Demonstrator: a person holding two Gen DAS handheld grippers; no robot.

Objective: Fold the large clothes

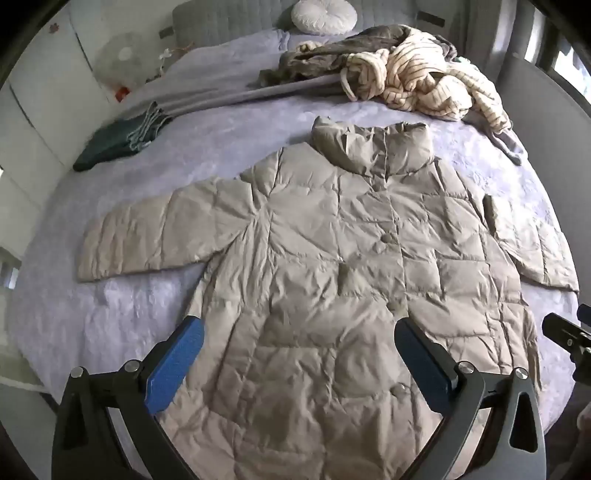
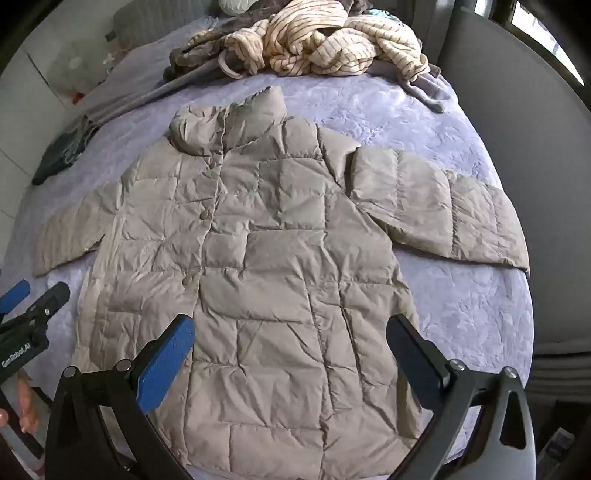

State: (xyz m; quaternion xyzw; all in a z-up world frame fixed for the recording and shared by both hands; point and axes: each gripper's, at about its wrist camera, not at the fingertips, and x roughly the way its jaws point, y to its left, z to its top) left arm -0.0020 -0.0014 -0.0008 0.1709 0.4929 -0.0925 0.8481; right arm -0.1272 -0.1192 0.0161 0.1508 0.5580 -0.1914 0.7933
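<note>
A beige quilted puffer jacket (image 1: 332,258) lies flat and buttoned, front up, on a lavender bed cover (image 1: 110,325), sleeves spread to both sides, collar pointing away. It also shows in the right wrist view (image 2: 266,266). My left gripper (image 1: 299,332) is open and empty, hovering above the jacket's lower part. My right gripper (image 2: 290,332) is open and empty, above the jacket's lower right part. The right gripper's body shows at the left wrist view's right edge (image 1: 569,336); the left gripper shows at the right wrist view's left edge (image 2: 33,314).
A heap of striped cream and brown clothes (image 1: 413,77) lies at the far side of the bed, also in the right wrist view (image 2: 314,40). A folded dark green garment (image 1: 118,140) lies far left. A round white cushion (image 1: 323,14) rests by the headboard. A grey wall panel (image 2: 517,129) flanks the bed's right.
</note>
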